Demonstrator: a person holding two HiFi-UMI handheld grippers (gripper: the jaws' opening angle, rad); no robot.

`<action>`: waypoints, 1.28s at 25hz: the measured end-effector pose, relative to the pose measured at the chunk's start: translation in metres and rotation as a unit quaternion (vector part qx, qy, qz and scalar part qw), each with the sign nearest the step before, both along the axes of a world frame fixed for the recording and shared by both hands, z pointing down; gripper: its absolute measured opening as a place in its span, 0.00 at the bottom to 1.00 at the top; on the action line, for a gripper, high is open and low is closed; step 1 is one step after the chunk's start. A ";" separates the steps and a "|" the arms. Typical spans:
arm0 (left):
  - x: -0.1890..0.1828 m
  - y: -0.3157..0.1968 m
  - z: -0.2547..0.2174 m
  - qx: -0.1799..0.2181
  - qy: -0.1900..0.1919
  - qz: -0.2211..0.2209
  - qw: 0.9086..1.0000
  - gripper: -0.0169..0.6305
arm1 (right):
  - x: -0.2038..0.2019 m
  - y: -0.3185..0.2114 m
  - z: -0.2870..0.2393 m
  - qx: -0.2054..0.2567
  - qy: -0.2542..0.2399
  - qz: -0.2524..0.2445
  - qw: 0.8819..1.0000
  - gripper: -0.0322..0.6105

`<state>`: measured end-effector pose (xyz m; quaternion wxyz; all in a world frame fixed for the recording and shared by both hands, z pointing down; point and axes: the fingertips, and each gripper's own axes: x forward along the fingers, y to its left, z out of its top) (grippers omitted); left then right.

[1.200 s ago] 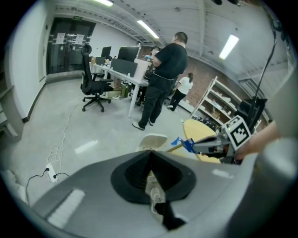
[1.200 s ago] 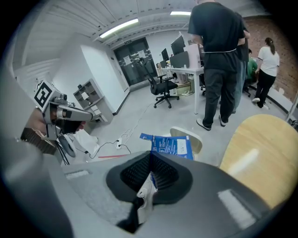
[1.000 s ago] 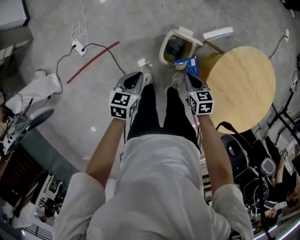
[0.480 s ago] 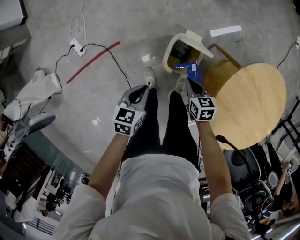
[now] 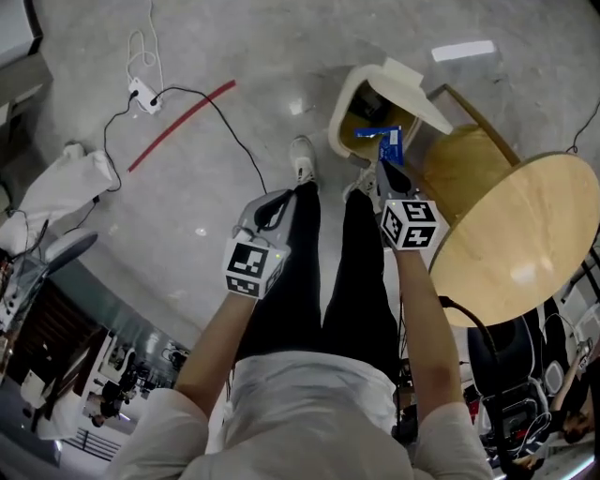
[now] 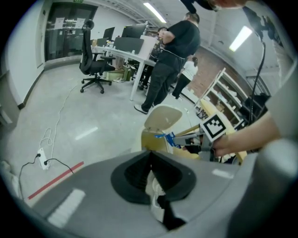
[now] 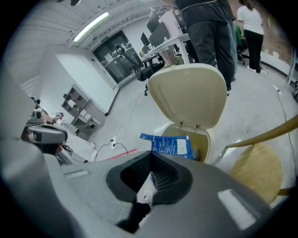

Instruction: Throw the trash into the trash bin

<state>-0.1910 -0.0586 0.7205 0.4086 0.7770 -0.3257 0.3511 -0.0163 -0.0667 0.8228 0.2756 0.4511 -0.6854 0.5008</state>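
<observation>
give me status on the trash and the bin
Right gripper shut on blue wrapper; left gripper shut, empty. Wrapper over open trash bin. Nothing in the way.

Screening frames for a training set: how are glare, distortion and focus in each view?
Head view: sharp, with a bright light reflection on the floor. Left gripper view: heavy fisheye bending, dark corners, bright ceiling lights. Right gripper view: same fisheye; the blue wrapper and trash bin are crisp.

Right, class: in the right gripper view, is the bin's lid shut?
No, the lid stands raised behind the open bin, whose inside shows beside the wrapper.
</observation>
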 end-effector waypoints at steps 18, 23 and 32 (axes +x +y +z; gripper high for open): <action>0.005 0.038 0.073 -0.038 0.003 0.001 0.999 0.03 | 0.002 0.017 0.089 -0.023 0.010 0.038 0.999 0.08; 0.007 0.036 0.074 -0.037 0.003 -0.004 0.999 0.03 | 0.001 0.021 0.089 -0.024 0.015 0.032 0.999 0.20; 0.009 0.034 0.060 -0.031 0.008 -0.002 0.999 0.03 | 0.009 0.019 0.065 -0.018 0.023 0.038 0.999 0.20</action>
